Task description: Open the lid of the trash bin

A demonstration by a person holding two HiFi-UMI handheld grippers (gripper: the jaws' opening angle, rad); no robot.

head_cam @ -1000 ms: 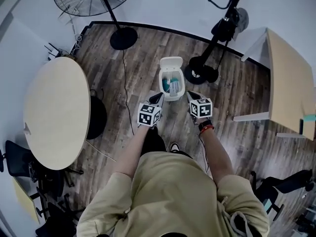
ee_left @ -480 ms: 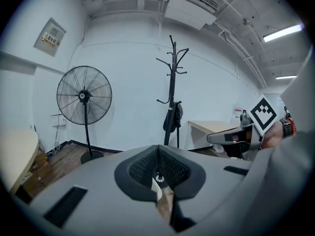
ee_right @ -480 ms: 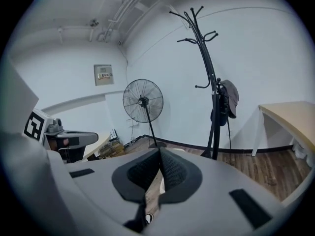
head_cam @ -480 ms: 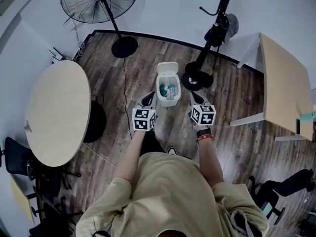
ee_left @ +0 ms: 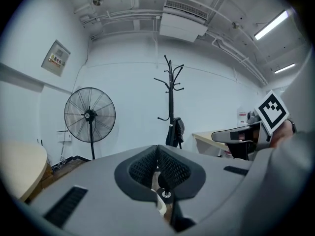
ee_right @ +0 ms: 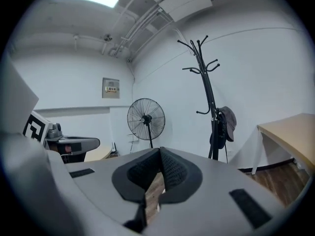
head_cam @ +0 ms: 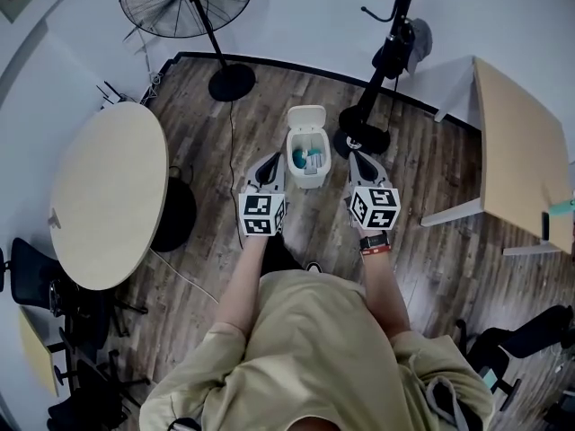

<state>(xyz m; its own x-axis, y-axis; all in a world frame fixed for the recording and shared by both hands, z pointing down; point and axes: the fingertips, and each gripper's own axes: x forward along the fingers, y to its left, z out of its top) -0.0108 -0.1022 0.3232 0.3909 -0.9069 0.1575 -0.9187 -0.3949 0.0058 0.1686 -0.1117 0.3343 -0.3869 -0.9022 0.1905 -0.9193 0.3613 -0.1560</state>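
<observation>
Bin [head_cam: 308, 164] between left tool [head_cam: 272, 159], right tool [head_cam: 357, 157]

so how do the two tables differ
The left table has a rounded top; the right table has straight edges and a corner. The left table sits over a dark base, the right table on a white frame. Both tops are pale wood.

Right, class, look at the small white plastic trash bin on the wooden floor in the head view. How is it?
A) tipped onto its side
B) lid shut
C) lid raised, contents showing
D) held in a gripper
C: the small white plastic trash bin has its lid tipped back behind the opening, and teal items show inside.
</observation>
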